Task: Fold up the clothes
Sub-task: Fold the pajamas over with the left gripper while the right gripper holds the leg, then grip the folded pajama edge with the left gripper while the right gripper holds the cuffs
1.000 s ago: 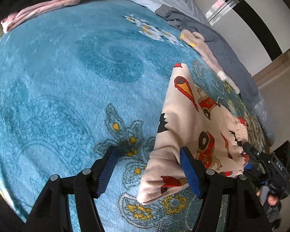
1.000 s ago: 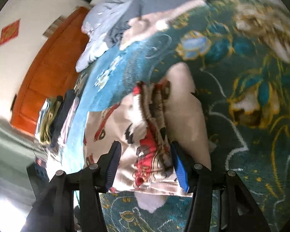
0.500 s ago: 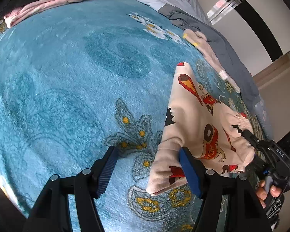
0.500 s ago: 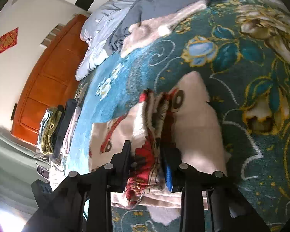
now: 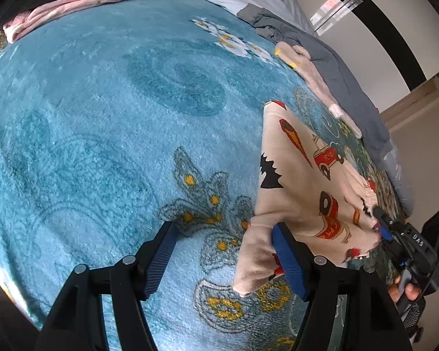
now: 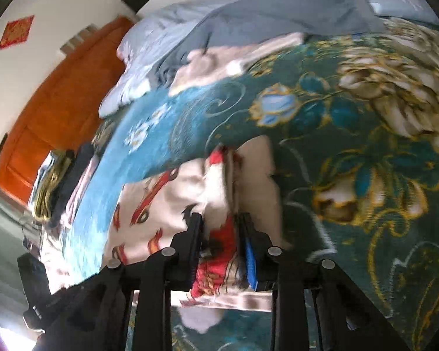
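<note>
My right gripper now clamped narrow on bunched edge of cream fleece garment with red car print; a second ago its fingers stood wide around that fold. Garment lies on teal floral plush blanket, gripped end lifted, far corner flat. My left gripper unchanged: fingers wide, holding nothing, right pad against garment's near corner. Grey quilt beyond, pink folded cloth at blanket's far edge.
</note>
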